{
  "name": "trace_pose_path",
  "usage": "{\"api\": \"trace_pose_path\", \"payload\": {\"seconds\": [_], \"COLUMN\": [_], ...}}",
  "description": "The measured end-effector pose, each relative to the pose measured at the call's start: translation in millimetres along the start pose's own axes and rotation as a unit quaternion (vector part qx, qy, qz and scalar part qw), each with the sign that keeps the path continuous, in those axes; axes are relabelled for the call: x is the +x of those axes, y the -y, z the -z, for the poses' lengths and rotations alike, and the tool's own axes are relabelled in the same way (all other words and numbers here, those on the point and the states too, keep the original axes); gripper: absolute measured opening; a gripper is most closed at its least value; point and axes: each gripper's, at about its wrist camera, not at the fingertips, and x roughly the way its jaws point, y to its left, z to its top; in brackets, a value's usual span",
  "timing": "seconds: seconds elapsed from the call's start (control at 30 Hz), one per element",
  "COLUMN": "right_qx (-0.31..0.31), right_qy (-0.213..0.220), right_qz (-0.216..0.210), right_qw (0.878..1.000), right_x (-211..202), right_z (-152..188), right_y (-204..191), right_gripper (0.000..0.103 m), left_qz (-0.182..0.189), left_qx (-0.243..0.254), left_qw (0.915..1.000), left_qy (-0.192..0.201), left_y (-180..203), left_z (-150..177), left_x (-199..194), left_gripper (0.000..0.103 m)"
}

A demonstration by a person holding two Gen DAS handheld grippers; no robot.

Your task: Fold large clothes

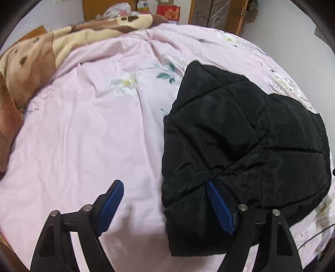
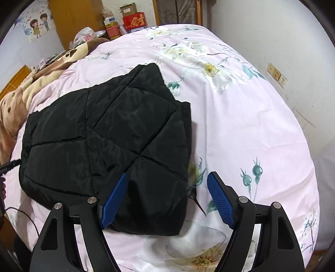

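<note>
Left gripper (image 1: 164, 206): jaws spread wide, nothing pinched. Its blue pads (image 1: 112, 206) hang above the bed; the left pad is over bare quilt, the right pad sits over the near left edge of the jacket, contact not clear.

Right gripper (image 2: 167, 198): jaws spread wide, nothing pinched. Left pad overlaps the jacket's near right corner in view; right pad is over the quilt's flower print. Whether either pad touches fabric cannot be told.

Jacket (image 1: 240, 146): black, quilted, folded into a compact bundle with stitched panels on top. It lies flat on the quilt (image 1: 83, 136), toward the near side of the bed, between the two grippers. In the right wrist view the jacket (image 2: 104, 136) fills the left-centre, with a pointed flap at its far end.

Quilt: pale pink with white flowers and teal leaves, wrinkled, covering the whole bed.

A thin black cable (image 2: 25, 217) runs over the near left edge of the quilt in the right wrist view.

Farther left: a brown and cream blanket (image 1: 37, 58), bunched along the bed's far left side.

Far end: a red box (image 2: 134, 21), a plastic bag (image 2: 83, 35), wooden furniture (image 2: 71, 18), a cartoon poster (image 2: 38, 24) on the wall. Wall sockets (image 2: 277, 75) at right.
</note>
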Motion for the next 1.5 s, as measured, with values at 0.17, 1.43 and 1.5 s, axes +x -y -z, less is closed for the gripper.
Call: {"api": "trace_pose_path", "payload": {"seconds": [0.17,1.43,1.5], "right_qx": [0.019,0.041,0.041], "right_qy": [-0.015,-0.112,-0.110], "right_qz": [-0.022,-0.271,-0.267], "right_qw": [0.999,0.955,0.956], "right_x": [11,106,104], "right_z": [-1,-12,-11], "right_y": [7,20,18], "right_gripper": [0.078,0.094,0.094], "left_qz": [0.044,0.242,0.243], "left_qx": [-0.025,-0.037,-0.037], "left_qw": [0.9985,0.9571,0.9570], "left_qy": [-0.021,-0.155,-0.154], "left_y": [-17,-9,-9], "left_z": [-2,-26,-27], "left_x": [16,139,139], "left_gripper": [0.085,0.103,0.099]}}
